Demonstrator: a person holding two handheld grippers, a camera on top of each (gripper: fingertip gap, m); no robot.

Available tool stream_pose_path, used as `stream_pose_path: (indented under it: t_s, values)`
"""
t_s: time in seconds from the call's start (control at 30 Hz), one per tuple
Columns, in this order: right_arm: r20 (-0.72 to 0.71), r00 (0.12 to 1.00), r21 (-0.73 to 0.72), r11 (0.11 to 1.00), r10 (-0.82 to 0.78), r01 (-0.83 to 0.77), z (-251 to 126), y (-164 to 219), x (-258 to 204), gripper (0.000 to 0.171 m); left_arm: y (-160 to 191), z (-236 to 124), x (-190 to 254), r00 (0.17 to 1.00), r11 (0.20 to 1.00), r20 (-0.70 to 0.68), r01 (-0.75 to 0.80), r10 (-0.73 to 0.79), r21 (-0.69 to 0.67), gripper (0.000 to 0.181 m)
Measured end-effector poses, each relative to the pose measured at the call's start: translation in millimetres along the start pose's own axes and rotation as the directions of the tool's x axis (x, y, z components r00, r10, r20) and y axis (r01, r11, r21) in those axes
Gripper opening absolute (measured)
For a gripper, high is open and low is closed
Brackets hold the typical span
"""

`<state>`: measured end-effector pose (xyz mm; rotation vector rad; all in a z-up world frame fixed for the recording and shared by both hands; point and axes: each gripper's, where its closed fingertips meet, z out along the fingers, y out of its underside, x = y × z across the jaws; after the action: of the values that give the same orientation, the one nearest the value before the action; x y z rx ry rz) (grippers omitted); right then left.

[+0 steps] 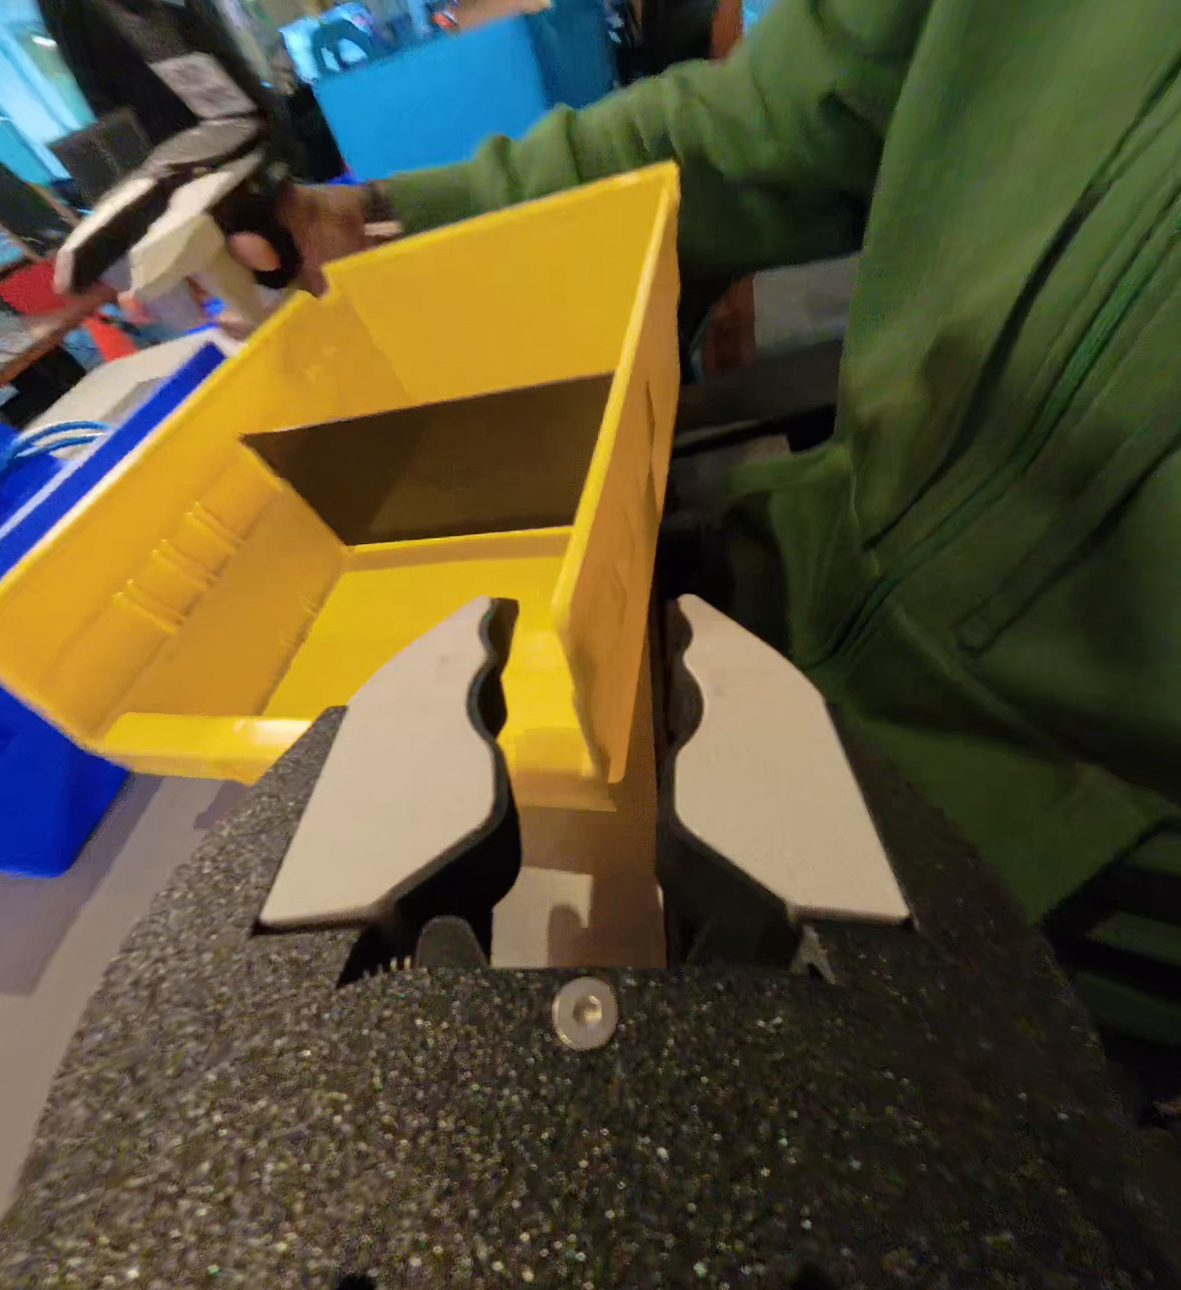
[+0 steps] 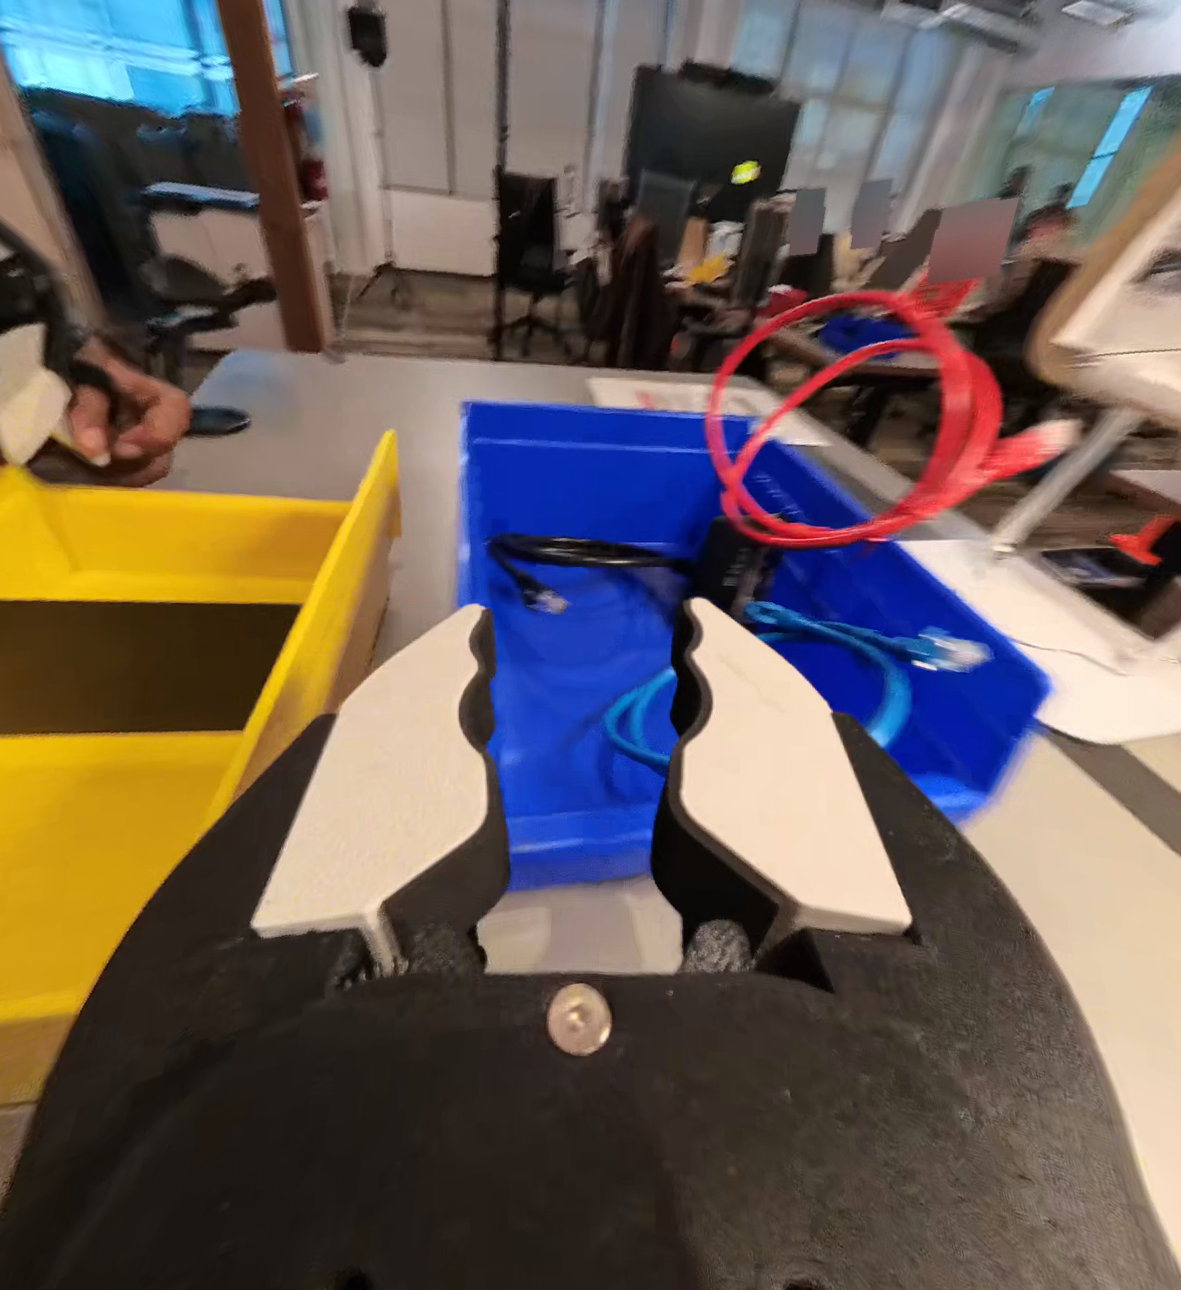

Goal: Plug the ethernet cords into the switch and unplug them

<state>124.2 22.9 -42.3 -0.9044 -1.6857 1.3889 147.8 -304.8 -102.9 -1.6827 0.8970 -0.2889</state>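
Observation:
A blue bin (image 2: 574, 475) holds a black ethernet cord (image 2: 560, 558), a blue ethernet cord (image 2: 818, 663) and a small black box, seemingly the switch (image 2: 734, 565). A coiled red ethernet cord (image 2: 923, 433) is blurred in the air over the bin's far right corner, and nothing holds it. My right gripper (image 2: 581, 614) is open and empty above the bin's near end. My left gripper (image 1: 584, 614) is open, with its jaws on either side of the yellow bin's (image 1: 476, 293) right wall and a gap showing on the left side. The left gripper also shows in the right wrist view (image 2: 15, 391).
The yellow bin (image 2: 155, 530) stands left of the blue bin (image 1: 15, 768) on a grey table (image 2: 1132, 907) and holds a dark flat panel (image 1: 434, 461). A person in a green jacket (image 1: 992, 419) stands close by. White paper (image 2: 1097, 684) lies to the right. Office desks and chairs are behind. Tip to tip, the grippers are about 35 centimeters apart.

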Motion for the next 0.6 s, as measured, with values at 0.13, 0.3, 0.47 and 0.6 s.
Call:
stream_pose_path:
  t_s: [0.13,0.3,0.47,0.6]
  values:
    - [-0.325,0.945,-0.131,0.988,0.040,-0.087,-56.4,-2.1,35.7,0.050,-19.2,-29.7,-17.9,0.989,0.994,0.124,0.074,-0.085,0.085,0.064]
    - [-0.409,0.890,-0.196,0.933,0.202,-0.302,-95.1,-8.9,-54.0,0.053,-24.2,-60.0,-109.7,0.842,0.950,0.441,0.273,-0.311,0.150,0.066]
    - [-0.382,0.853,-0.112,0.899,0.355,-0.424,-99.6,-13.3,-137.2,0.068,7.3,-57.0,-228.7,0.531,0.768,0.600,0.592,-0.598,0.242,0.068]
    - [-0.434,0.857,-0.228,0.887,0.277,-0.402,-92.2,12.3,-156.1,0.070,34.6,-32.1,-283.8,0.401,0.647,0.631,0.731,-0.664,0.216,0.067]
